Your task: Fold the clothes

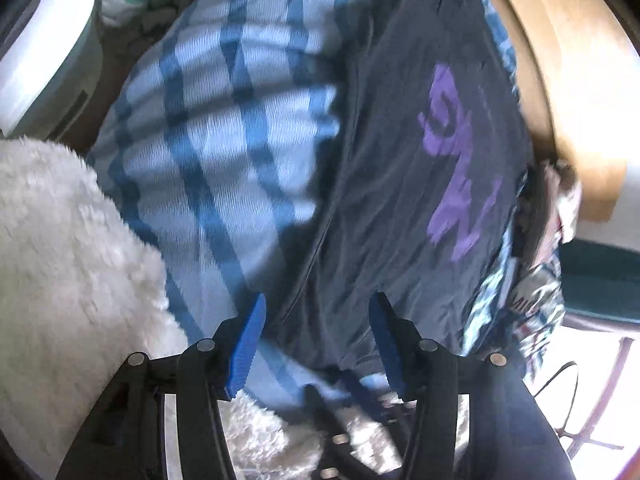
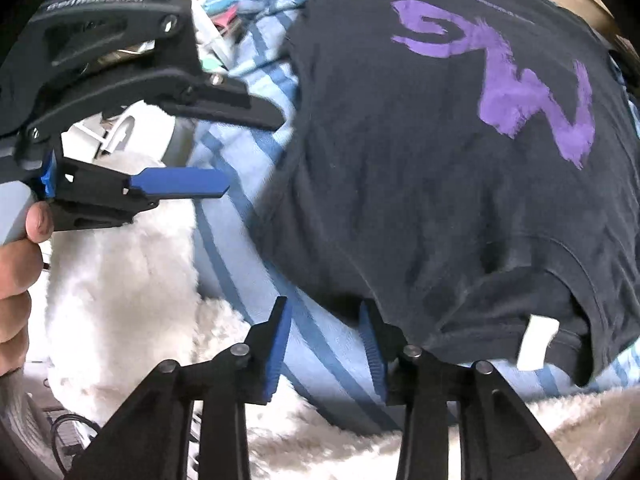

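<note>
Progress, judged: early to mid fold. The black T-shirt (image 2: 420, 160) lies spread print-up ahead of both claws, purple lettering (image 2: 520, 80) on its far side. Near the right claw its neck end with the white label (image 2: 536, 340) looks doubled over, so one fold seems laid; no compact bundle yet. Squaring and the remaining folds are left.

Surface: a bed, not a bench. The blue checked bedcover (image 1: 224, 140) runs under the shirt and out to the left of the left claw. A white fleecy blanket (image 1: 60, 260) sits beside and beneath the left claw, at the bed's near edge.

Room: a wooden board (image 1: 568, 80) beyond the shirt to the right; a white container (image 1: 48, 60) far left; more patterned cloth (image 1: 532, 292) heaped at the right. Blur hides detail.

Left claw (image 1: 316, 336): jaws apart, nothing between them, hovering over the shirt's near-left edge.

Right claw (image 2: 324, 344): jaws apart, nothing gripped; the shirt's edge is just beside its right pad.
</note>
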Demonstrator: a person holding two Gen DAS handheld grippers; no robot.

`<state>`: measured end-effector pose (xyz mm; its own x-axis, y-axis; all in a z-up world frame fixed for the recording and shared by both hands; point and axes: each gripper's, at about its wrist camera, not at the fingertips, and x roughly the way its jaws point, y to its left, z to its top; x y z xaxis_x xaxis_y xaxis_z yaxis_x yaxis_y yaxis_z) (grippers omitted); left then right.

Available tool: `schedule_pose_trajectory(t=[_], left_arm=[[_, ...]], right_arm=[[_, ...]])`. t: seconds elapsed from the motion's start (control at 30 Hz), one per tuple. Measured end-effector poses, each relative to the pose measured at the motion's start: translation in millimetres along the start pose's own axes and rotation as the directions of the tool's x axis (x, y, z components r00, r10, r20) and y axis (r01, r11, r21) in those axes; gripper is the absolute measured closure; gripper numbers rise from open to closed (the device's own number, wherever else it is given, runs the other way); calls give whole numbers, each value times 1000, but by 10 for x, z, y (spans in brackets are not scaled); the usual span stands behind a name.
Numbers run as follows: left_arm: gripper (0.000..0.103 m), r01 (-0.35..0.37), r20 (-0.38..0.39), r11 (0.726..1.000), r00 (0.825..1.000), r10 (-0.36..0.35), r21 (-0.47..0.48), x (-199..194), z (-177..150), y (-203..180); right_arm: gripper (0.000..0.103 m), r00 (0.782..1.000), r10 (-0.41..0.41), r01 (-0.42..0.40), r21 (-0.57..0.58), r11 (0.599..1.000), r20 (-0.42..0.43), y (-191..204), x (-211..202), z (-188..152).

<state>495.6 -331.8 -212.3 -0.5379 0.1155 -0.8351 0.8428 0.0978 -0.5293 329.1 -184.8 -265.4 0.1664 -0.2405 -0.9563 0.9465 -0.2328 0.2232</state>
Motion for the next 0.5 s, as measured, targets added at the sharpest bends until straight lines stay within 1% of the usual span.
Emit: schedule_pose_trajectory(t=[0.07, 0.1, 0.13, 0.17, 0.2, 0.23, 0.27, 0.3, 0.33, 0.37, 0.4, 0.43, 0.47, 0.5], left_arm=[[48, -42, -30, 999, 999, 42, 16, 24, -47, -58], [48, -55, -43, 998, 998, 56, 30, 39, -87, -116], [48, -72, -46, 996, 996, 75, 54, 59, -139, -214], [48, -90, -49, 993, 994, 94, 79, 79, -191, -312], [48, -107, -51, 989, 992, 112, 103, 99, -243, -411], [48, -97, -46, 991, 994, 102, 95, 123, -301, -459], [48, -88, -41, 992, 995, 91, 87, 146, -358, -506], [48, -59, -55, 998, 997, 61, 30, 198, -393, -476], [48, -31, -67, 999, 997, 29, -28, 250, -428, -445], [48, -25, -81, 994, 997, 17, -102, 303, -449, -344], [48, -20, -94, 984, 996, 3, -175, 357, -469, -244], [48, -14, -102, 970, 995, -11, -242, 431, -508, -156], [48, -12, -91, 962, 996, -14, -274, 430, -513, -79], [48, -9, -80, 952, 997, -17, -305, 428, -518, -2]], right_arm=[[57, 1000, -15, 15, 59, 998, 4, -184, -87, -45], [55, 1000, -20, 19, 111, 994, 15, -321, -152, -62], [50, 999, -26, 22, 162, 986, 25, -459, -217, -79], [47, 999, -32, 24, 219, 975, 36, -607, -284, -97], [46, 998, -39, 21, 301, 954, 53, -800, -365, -122], [44, 996, -43, 6, 400, 917, 82, -1027, -455, -166], [44, 991, -35, -35, 506, 862, 128, -1261, -537, -245], [43, 984, -32, -80, 603, 793, 174, -1495, -618, -324], [43, 976, -33, -129, 689, 713, 217, -1726, -692, -407], [43, 969, -26, -176, 757, 629, 247, -1931, -727, -502], [45, 966, -21, -199, 796, 571, 257, -2084, -741, -566], [53, 967, -19, -205, 819, 536, 255, -2210, -752, -608], [56, 968, -18, -207, 838, 505, 250, -2321, -760, -640], [56, 971, -23, -196, 845, 498, 238, -2363, -752, -636]])
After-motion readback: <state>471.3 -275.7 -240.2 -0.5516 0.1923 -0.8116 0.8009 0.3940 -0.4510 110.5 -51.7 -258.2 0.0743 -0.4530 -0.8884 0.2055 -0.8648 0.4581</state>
